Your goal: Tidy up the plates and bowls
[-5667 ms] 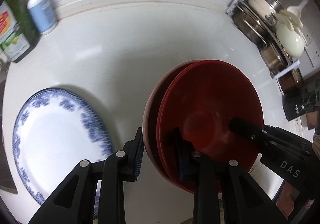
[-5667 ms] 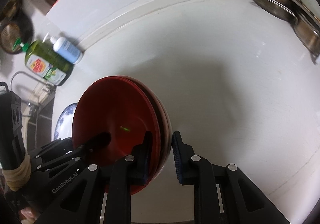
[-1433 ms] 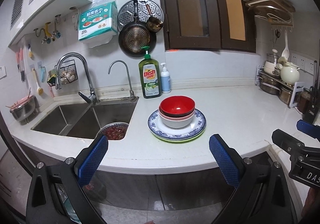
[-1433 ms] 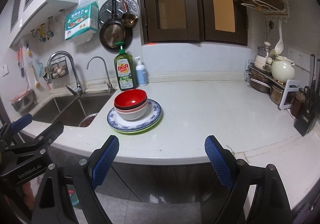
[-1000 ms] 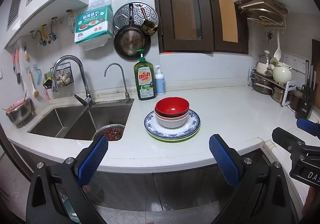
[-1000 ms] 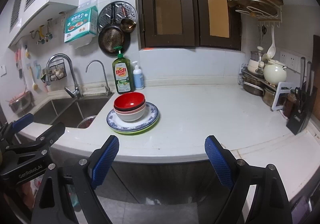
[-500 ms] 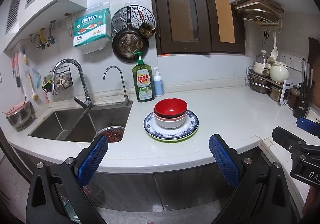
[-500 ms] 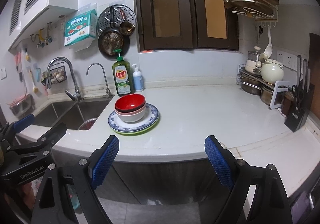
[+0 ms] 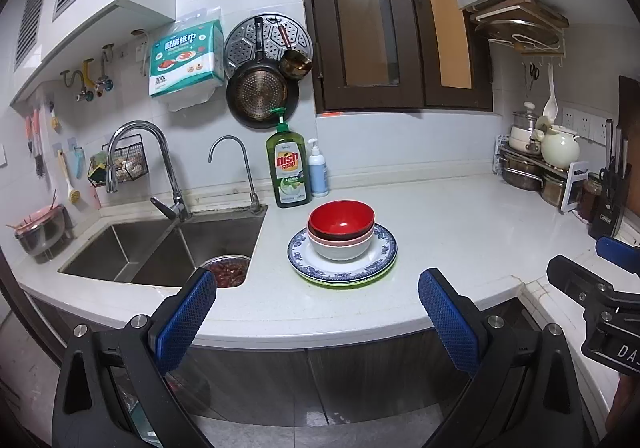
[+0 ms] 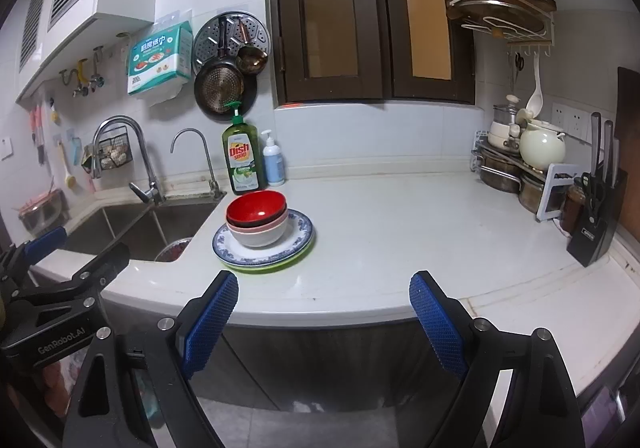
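With the bowls [image 9: 341,230] nested on the stacked plates [image 9: 380,254] on the table [image 9: 460,232], both hand-held grippers, left [image 9: 320,322] and right [image 10: 320,320], stood wide and empty, well back; stacking appeared complete, leaving no evident next grasp.

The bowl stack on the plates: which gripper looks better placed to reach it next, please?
Probably the left gripper: the bowl stack sits almost centred between its open fingers, but off to the left of the open right gripper.
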The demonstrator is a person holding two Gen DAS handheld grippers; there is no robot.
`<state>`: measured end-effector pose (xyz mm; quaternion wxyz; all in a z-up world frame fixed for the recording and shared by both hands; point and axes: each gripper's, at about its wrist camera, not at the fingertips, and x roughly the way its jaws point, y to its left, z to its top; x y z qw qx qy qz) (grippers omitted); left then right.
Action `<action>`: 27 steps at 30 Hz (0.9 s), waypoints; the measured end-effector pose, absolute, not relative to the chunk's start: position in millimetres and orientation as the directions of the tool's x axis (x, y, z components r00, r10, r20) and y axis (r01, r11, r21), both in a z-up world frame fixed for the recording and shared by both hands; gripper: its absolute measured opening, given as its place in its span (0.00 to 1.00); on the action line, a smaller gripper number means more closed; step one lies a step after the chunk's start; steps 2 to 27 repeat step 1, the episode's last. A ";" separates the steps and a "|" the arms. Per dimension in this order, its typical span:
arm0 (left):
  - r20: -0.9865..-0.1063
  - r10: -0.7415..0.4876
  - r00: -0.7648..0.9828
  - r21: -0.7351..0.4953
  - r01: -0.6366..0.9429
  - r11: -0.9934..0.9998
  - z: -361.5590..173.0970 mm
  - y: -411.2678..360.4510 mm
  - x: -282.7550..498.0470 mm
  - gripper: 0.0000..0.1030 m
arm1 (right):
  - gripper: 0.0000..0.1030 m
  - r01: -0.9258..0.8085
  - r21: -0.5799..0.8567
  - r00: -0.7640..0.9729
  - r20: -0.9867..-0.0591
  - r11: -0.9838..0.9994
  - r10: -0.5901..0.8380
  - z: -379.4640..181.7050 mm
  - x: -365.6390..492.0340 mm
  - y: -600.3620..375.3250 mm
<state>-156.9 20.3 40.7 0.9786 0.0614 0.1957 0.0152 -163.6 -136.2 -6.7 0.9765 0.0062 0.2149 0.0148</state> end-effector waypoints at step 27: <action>-0.379 0.056 0.924 0.128 -0.007 0.992 40.9 19.4 -156.9 1.00 | 0.86 -0.026 0.019 0.907 -0.420 0.999 0.031 -6.3 -163.3 -135.9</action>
